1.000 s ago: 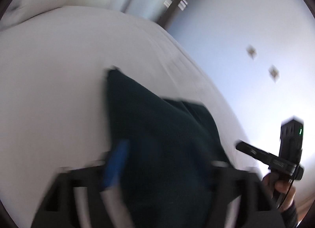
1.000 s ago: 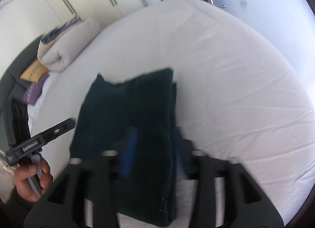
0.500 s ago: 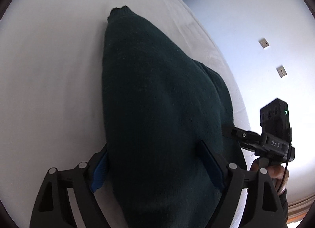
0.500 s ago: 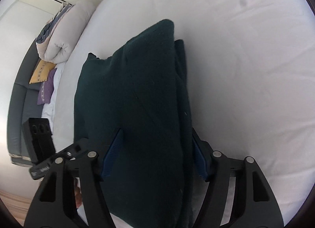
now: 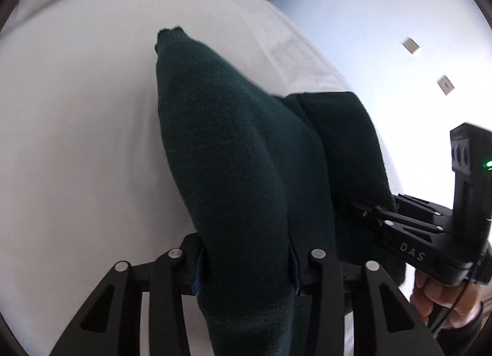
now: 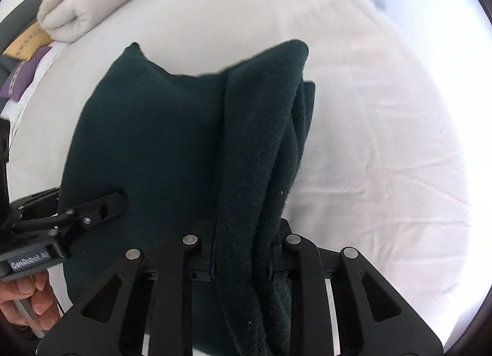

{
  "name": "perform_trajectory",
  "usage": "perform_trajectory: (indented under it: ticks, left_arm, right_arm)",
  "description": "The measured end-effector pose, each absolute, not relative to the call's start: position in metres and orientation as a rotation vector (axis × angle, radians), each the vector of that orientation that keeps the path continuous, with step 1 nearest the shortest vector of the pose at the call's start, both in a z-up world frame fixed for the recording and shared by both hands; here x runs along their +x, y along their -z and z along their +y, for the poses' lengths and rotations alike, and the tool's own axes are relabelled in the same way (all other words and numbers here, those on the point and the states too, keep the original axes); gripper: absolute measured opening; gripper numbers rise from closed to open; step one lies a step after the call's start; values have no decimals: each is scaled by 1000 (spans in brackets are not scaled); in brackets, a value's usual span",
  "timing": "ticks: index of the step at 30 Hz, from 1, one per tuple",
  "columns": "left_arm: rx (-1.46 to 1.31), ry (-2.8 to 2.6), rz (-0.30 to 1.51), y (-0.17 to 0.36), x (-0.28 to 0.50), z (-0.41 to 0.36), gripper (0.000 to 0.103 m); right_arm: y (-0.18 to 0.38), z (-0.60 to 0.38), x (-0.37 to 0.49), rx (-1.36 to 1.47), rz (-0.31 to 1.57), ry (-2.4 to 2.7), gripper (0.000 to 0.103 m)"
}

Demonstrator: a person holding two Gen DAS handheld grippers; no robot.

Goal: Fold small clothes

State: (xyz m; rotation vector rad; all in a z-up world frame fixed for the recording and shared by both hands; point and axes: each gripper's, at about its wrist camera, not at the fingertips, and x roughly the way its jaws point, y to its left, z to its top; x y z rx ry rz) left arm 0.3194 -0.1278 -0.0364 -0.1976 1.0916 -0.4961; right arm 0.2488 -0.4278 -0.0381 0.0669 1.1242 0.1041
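A dark green knitted garment (image 5: 221,146) lies folded on a white bed (image 5: 77,140). My left gripper (image 5: 246,263) is closing, its blue pads pinching a raised fold at the near edge. In the right wrist view the same garment (image 6: 160,128) shows a thick folded edge on its right side. My right gripper (image 6: 241,251) is closing too, with its pads pressed on that edge. Each gripper appears in the other's view: the right gripper (image 5: 366,211) bites the garment's right side, the left gripper (image 6: 104,205) its left side.
White bed sheet (image 6: 384,140) spreads wide beyond and right of the garment. A rolled duvet (image 6: 89,2) and yellow and purple cushions (image 6: 24,48) lie at the far left. A pale wall with two sockets (image 5: 412,45) stands past the bed's right edge.
Both pairs of jaws have narrowed from wide around the garment to pinching its near folds. The two grippers now stand closer together, and the cloth bunches up between them.
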Motion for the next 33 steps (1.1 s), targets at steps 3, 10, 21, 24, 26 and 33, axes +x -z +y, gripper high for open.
perform_trajectory:
  ticks: [3, 10, 21, 24, 26, 33]
  left_arm:
    - [-173, 499, 1039, 9, 281, -103, 43]
    - [-104, 463, 984, -28, 173, -17, 43]
    - [-147, 366, 1105, 72, 117, 68, 48]
    - [-278, 393, 1063, 98, 122, 85, 65]
    - [-312, 405, 1064, 100, 122, 91, 68]
    - [-230, 293, 958, 53, 96, 79, 66]
  right_arm:
    - [11, -386, 211, -21, 1047, -102, 20]
    - [-25, -302, 110, -60, 961, -225, 20]
    - [65, -220, 56, 93, 1075, -377, 20]
    - [124, -235, 69, 211, 1122, -336, 28]
    - [137, -258, 68, 398, 1100, -383, 33]
    - [79, -293, 37, 370, 1005, -231, 46]
